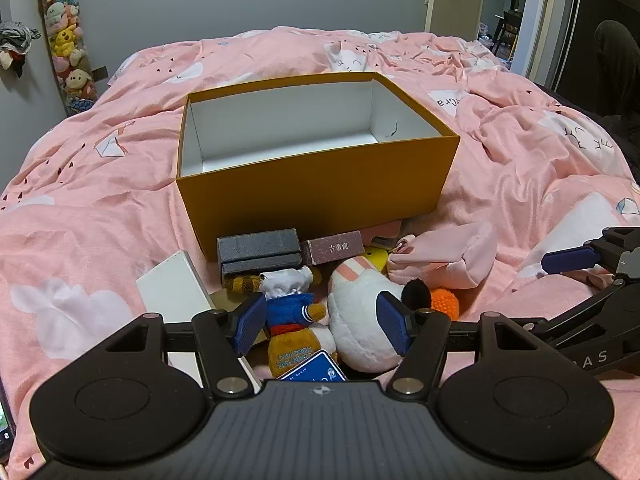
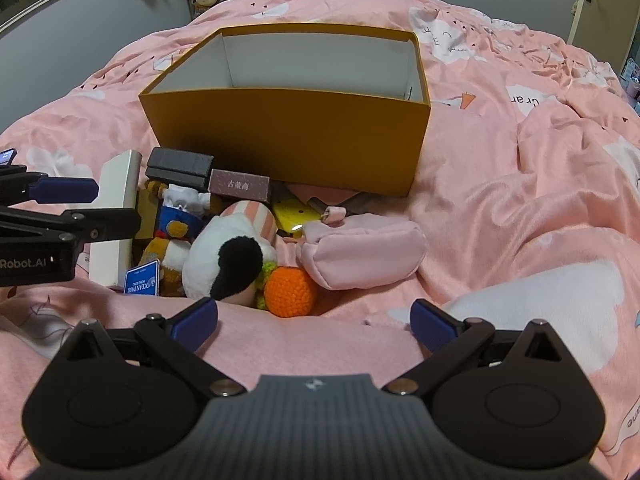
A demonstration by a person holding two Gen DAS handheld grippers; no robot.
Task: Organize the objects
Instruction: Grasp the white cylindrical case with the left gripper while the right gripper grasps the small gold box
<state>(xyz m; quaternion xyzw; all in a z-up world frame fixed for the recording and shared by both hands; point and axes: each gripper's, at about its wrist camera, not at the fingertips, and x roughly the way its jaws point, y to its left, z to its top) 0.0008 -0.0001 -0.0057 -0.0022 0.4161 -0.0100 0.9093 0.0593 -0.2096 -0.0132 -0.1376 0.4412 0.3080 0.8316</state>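
An empty orange box (image 1: 316, 184) with a white inside stands open on the pink bed; it also shows in the right wrist view (image 2: 288, 140). In front of it lies a pile: a bear in a blue shirt (image 1: 292, 320), a white plush (image 1: 360, 320), an orange crochet ball (image 2: 290, 290), a pink pouch (image 2: 360, 252), a dark case (image 1: 258, 248), a mauve box (image 1: 332, 248) and a white box (image 1: 172, 292). My left gripper (image 1: 322, 326) is open just above the bear and plush. My right gripper (image 2: 314, 324) is open over the duvet, short of the ball.
The rumpled pink duvet (image 1: 520, 152) covers the whole bed. A tube of plush toys (image 1: 66, 48) hangs on the grey wall at the left. A doorway (image 1: 516, 8) opens at the far right. A yellow item (image 2: 294, 216) lies behind the pouch.
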